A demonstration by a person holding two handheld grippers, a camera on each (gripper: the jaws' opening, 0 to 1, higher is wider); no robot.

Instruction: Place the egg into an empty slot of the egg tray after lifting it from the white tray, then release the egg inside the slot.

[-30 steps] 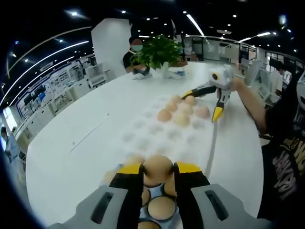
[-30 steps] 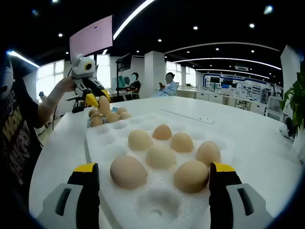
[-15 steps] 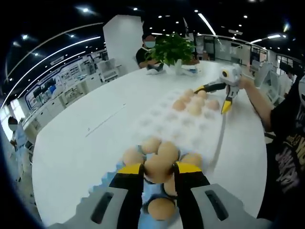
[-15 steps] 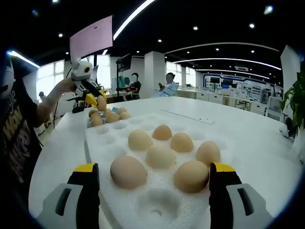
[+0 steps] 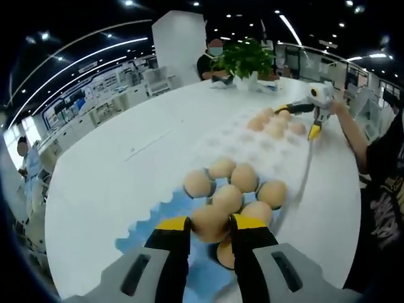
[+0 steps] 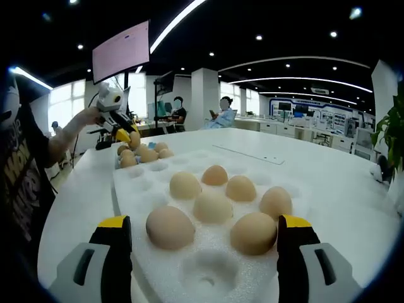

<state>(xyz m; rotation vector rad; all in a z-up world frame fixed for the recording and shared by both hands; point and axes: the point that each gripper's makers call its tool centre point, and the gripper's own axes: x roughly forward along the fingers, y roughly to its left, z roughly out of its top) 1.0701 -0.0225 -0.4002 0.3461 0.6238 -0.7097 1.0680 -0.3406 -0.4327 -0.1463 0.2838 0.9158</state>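
The left gripper point(image 5: 209, 228), yellow-tipped with grey housing, clamps a brown egg point(image 5: 210, 222) between its jaws above a blue scalloped tray point(image 5: 151, 221) holding more brown eggs point(image 5: 243, 178). Beyond lies a white foam egg tray point(image 5: 240, 142) on the round white table point(image 5: 107, 183); the right gripper point(image 5: 302, 117) hovers at its far end.

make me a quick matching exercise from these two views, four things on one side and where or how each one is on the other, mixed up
Things:
1. left gripper
2. right gripper
3. potted plant
4. white foam tray

States or places:
A. at the table's far edge
B. jaws wide apart over the tray's near end
C. shut on an egg
D. holds six eggs

Pairs: 1-C, 2-B, 3-A, 4-D
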